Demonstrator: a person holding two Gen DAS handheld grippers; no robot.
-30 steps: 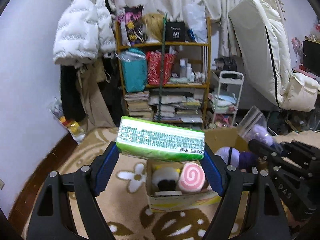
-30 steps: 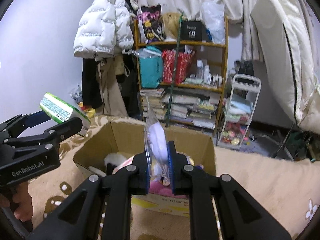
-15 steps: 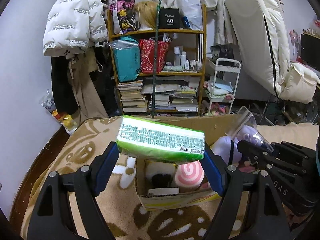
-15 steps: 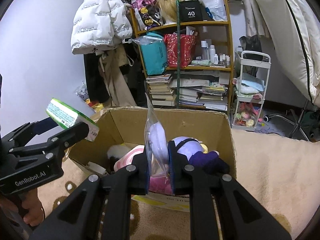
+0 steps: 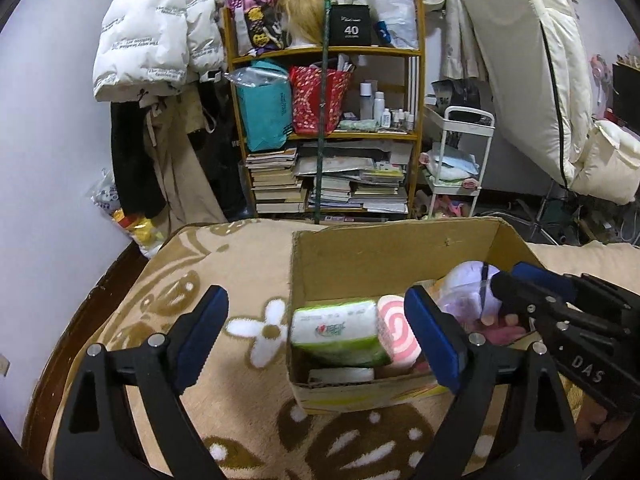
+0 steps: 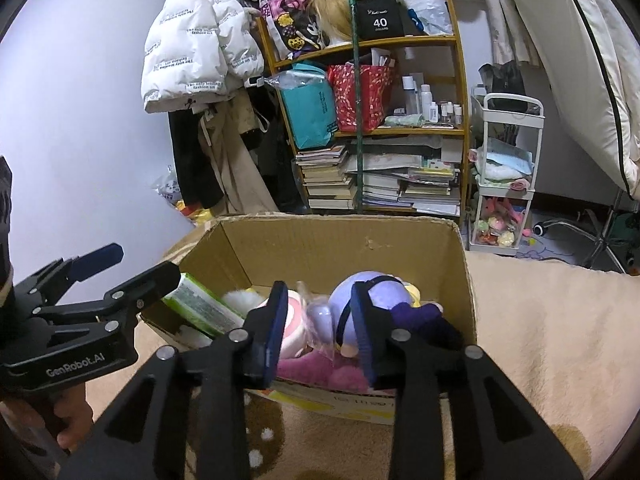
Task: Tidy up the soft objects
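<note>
A cardboard box stands on the patterned blanket. The green tissue pack lies inside it at the left, next to a pink swirl plush; the pack also shows in the right wrist view. My left gripper is open and empty above the box's near left corner. My right gripper is open over the box. The clear bag with a lilac toy lies loose between its fingers, on a purple plush and pink plush.
A tan floral blanket covers the bed around the box. A wooden shelf with books and bags stands behind, with a white cart to its right and hanging coats to its left. The bed's dark edge runs at left.
My left gripper opened and the green tissue pack dropped into the box. My right gripper lowered, opened and let go of the clear bag into the box.
</note>
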